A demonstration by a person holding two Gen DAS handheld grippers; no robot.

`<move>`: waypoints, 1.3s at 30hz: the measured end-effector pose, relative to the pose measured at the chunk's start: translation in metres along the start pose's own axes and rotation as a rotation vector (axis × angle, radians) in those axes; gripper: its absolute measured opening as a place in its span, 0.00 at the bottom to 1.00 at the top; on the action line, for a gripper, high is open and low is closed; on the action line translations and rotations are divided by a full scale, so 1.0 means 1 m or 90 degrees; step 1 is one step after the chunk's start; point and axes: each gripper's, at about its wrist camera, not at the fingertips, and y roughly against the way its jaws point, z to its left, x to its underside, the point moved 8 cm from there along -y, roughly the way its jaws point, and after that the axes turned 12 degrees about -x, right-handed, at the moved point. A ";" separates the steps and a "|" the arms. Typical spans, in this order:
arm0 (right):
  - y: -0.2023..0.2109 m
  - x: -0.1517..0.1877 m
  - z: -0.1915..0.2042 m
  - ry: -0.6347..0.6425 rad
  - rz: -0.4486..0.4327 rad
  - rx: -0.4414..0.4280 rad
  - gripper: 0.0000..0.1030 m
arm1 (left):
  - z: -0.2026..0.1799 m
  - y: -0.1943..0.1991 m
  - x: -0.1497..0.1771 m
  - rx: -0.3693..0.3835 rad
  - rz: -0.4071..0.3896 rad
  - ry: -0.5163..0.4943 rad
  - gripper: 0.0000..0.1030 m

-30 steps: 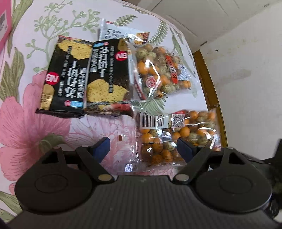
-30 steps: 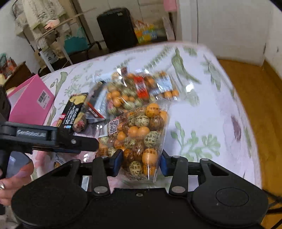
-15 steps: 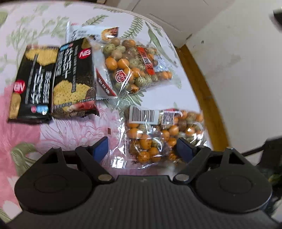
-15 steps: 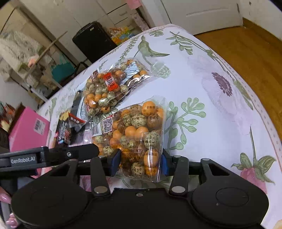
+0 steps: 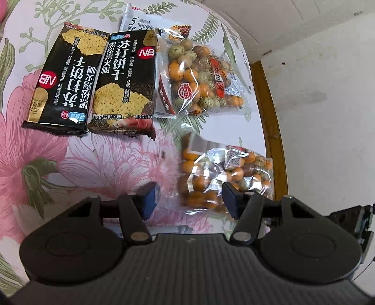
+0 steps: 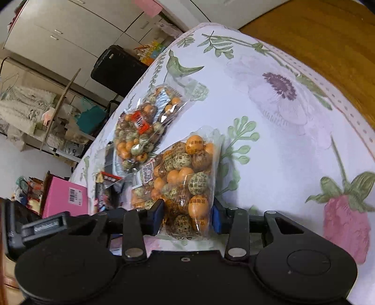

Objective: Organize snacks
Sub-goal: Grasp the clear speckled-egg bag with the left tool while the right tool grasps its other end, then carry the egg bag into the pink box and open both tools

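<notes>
A clear bag of orange and green coated nuts [image 5: 225, 173] lies near the table's right edge, crumpled and blurred. My left gripper [image 5: 189, 199] straddles its near end with jaws closing; the right pad touches the bag and the left pad stands clear of it. In the right wrist view the same bag [image 6: 187, 178] stands tilted up, with my right gripper [image 6: 187, 218] shut on its lower end and still tightening. A second nut bag [image 5: 201, 79] lies farther back, beside two black cracker packs [image 5: 63, 89] [image 5: 126, 86] and a white packet [image 5: 150, 21].
The floral tablecloth [image 5: 105, 164] ends at a wooden edge [image 5: 269, 117] close to a white wall. A pink box [image 6: 63, 199] sits at the table's far left in the right wrist view. Beyond the table are a black suitcase [image 6: 117, 68] and cluttered shelves.
The left jaws have narrowed around the near nut bag. That bag has crumpled and tipped, its barcode end folding up. The right gripper has rolled, tilting its view, and squeezed the bag tighter.
</notes>
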 end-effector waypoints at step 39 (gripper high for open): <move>0.035 0.021 0.134 0.099 0.064 -0.052 0.32 | 0.014 0.115 0.024 0.019 0.007 -0.016 0.42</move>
